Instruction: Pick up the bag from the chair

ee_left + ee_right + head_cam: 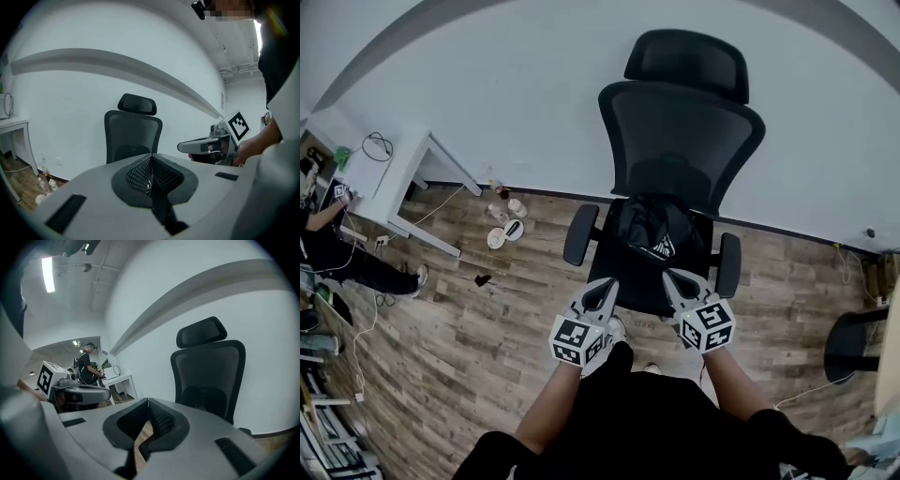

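A black bag (654, 232) with a small white logo lies on the seat of a black mesh office chair (680, 131) against the white wall. My left gripper (605, 292) hovers at the seat's front left edge, jaws shut with nothing between them. My right gripper (677, 285) hovers at the front right edge, also shut and empty. Both stop short of the bag. In the left gripper view the chair (132, 133) stands ahead past the left gripper (151, 169), with the right gripper (206, 146) off to the side. In the right gripper view the chair (212, 371) rises behind the right gripper (148, 416).
A white desk (389, 178) stands at the left, with cables and a seated person (337, 248) beside it. Small bottles and items (504, 223) litter the wooden floor by the wall. A dark stool (853, 342) is at the right. Another person (88, 369) stands far off.
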Motion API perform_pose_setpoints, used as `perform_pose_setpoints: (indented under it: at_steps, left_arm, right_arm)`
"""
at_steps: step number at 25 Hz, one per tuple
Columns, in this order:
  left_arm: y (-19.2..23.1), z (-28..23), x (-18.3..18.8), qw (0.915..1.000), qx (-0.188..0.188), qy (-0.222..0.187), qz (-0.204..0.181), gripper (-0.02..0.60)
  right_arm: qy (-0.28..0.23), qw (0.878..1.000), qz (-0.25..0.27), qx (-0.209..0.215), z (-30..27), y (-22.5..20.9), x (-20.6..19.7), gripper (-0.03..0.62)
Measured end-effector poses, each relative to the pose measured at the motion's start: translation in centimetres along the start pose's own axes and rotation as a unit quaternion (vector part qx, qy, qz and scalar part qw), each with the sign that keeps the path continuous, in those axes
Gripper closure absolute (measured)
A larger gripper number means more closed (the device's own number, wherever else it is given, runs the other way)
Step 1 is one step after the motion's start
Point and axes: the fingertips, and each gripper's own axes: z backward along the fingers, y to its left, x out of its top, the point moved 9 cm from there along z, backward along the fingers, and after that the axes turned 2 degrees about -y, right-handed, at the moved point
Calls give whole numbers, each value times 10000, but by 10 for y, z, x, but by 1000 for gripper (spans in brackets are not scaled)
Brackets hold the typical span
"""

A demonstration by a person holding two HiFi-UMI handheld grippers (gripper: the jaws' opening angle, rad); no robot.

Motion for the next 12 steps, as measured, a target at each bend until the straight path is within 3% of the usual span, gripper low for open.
perform_pose_setpoints:
  at_steps: [12]
  left_arm:
    - [65,-58,14,9986,-498,185,44,560]
  right_arm:
    - [190,9983,-423,-363,-65,-25,10,572]
